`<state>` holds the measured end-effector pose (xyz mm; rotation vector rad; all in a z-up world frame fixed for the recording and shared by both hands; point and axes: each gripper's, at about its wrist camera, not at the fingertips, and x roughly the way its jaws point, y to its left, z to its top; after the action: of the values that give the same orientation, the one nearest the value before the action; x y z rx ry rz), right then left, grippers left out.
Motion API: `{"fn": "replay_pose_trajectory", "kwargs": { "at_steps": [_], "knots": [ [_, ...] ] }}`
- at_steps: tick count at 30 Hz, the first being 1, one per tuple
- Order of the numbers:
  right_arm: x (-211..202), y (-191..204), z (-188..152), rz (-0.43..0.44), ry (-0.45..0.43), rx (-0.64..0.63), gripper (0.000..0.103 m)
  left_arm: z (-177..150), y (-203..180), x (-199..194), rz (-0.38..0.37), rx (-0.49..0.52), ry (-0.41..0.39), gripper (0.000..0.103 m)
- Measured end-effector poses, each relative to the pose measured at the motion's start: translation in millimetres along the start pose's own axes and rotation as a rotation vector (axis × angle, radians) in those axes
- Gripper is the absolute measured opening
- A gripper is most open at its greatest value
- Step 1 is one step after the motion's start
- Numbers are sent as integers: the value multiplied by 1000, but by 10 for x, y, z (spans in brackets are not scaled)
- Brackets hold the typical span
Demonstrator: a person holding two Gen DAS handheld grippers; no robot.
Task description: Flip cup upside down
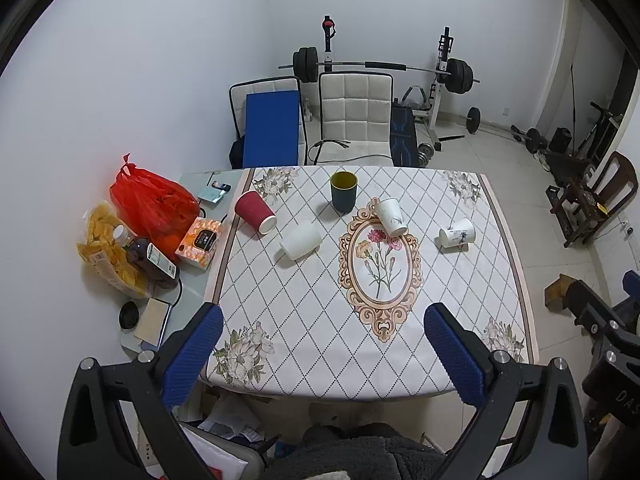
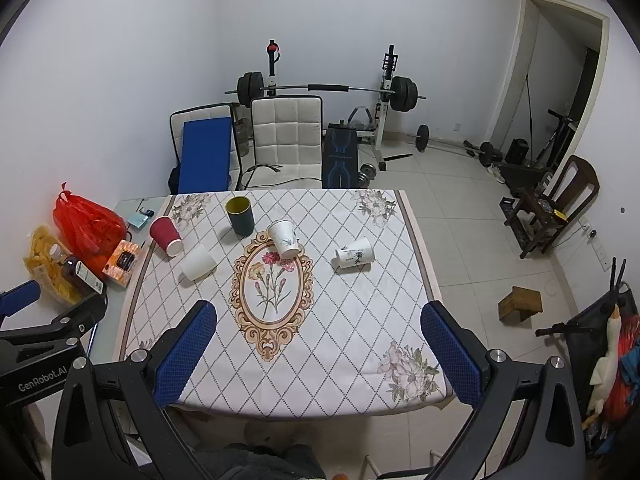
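White-tiled room with pale walls, viewed over a square table [image 1: 516, 280] under a diamond-patterned floral tablecloth [image 2: 320, 344].

Nearest, above the table's front edge: left gripper [image 1: 324, 326] with blue-padded fingers [image 1: 192, 356] spread wide, nothing between them; right gripper [image 2: 318, 322] likewise spread wide and empty, its blue pads [image 2: 450, 354] apart over the cloth's near corners. Both well short of any cup.

Further in, printed at the cloth's centre, an ornate oval flower medallion [image 2: 272, 284]. Left of the medallion, a plain white paper cup [image 1: 301, 240] lying on its side. Beyond and left of that, a red ribbed paper cup [image 1: 255, 212], also on its side, mouth toward the camera. Touching the medallion's far rim, a white paper cup with a dark leaf print [image 1: 392, 216], tipped over. Right of the medallion, a second printed white paper cup [image 1: 457, 233] on its side. Behind the medallion, a dark teal cup with a yellow inside [image 1: 343, 191], upright, mouth up.

Left of the tablecloth, on the bare table edge: an orange tissue box [image 1: 199, 242], a brown bottle [image 1: 150, 258], a yellow snack bag [image 1: 105, 252], a red plastic bag [image 1: 154, 204].

Beyond the table, two white padded chairs [image 1: 354, 114], one bearing a blue board [image 1: 271, 128]; behind them against the wall, a barbell on a rack [image 1: 380, 67].
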<state>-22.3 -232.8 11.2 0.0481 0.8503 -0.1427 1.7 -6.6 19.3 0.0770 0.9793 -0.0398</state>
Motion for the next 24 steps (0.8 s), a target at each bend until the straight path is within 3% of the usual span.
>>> {"fn": "replay_pose_trajectory", "kwargs": {
  "at_steps": [24],
  "knots": [
    [-105,28,73,22,-15,-5,103,-63,63,-119,0,-10,-36,103]
  ]
}}
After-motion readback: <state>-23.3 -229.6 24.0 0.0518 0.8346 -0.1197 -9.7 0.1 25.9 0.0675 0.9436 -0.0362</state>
